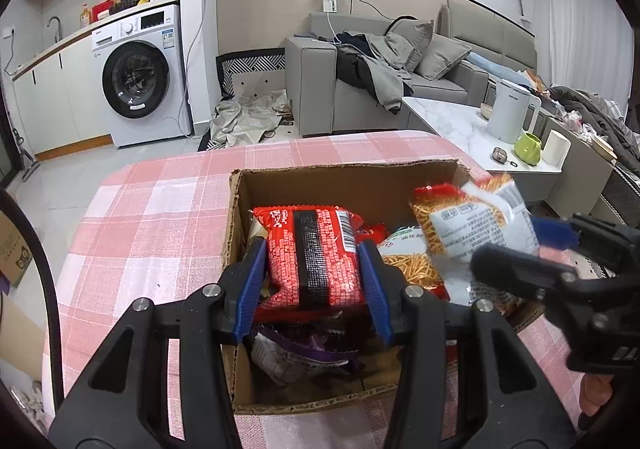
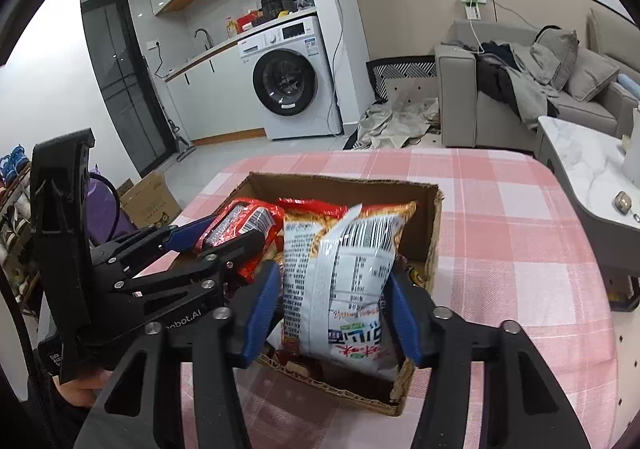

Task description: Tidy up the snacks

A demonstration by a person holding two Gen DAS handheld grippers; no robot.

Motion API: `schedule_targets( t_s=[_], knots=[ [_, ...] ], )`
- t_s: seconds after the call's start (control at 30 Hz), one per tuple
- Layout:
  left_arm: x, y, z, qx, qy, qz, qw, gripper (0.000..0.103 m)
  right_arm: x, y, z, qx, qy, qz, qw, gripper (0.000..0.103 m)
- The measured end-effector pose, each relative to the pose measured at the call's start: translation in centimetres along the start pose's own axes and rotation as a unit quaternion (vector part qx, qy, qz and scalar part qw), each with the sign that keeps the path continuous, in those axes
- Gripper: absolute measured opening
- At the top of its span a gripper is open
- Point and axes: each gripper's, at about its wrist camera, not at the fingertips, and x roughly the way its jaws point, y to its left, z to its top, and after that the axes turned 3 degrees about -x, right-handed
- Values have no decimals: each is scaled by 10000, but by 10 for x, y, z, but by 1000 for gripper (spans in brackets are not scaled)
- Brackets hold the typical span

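Over the cardboard box (image 1: 240, 217), the left tool (image 1: 314, 269) clamps a light, crinkly red packet (image 1: 316, 253) across its middle, while the right tool (image 2: 336, 285) stands apart around a soft, slippery white bag (image 2: 344, 269).

Left claw (image 1: 314, 285): your black plastic linkage arms, blue ribbed finger pads (image 1: 253, 285), silver screws.
Right claw (image 2: 334, 313): your matching black frame.
Marking: white lettering, partly hidden, on left claw's body.

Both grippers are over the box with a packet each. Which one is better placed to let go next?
Right. The right gripper has its pads just off the white packet, low in the cardboard box. The left gripper clamps the red packet above the other snacks.
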Motion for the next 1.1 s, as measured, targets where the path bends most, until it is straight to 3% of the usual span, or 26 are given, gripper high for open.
schedule_targets(
  t_s=[0.03, 0.1, 0.17, 0.23, 0.4, 0.5, 1.1],
  knots=[
    [-1, 0, 0, -5, -4, -4, 10000, 45, -3, -1, 0, 21, -66, 14, 10000, 78],
    [-5, 2, 0, -26, 13, -31, 10000, 53, -11, -2, 2, 41, -212, 60, 9997, 81],
    [-12, 3, -1, -35, -68, -36, 10000, 73, -18, -3, 3, -17, -335, 35, 9994, 89],
    [-22, 5, -1, -43, -191, -39, 9998, 83, -24, -4, 3, -38, -417, -42, 9991, 99],
    [-43, 7, -6, -85, -328, -133, 9993, 89, -34, -4, 0, -78, -504, 60, 9987, 102],
    [-57, 6, -14, -20, -462, -132, 9988, 102, -40, -4, -5, -115, -551, 161, 9983, 102],
    [-113, 20, -72, -212, -807, -216, 9963, 102, -63, 17, -60, -492, -1047, 288, 9929, 103]
  ],
)
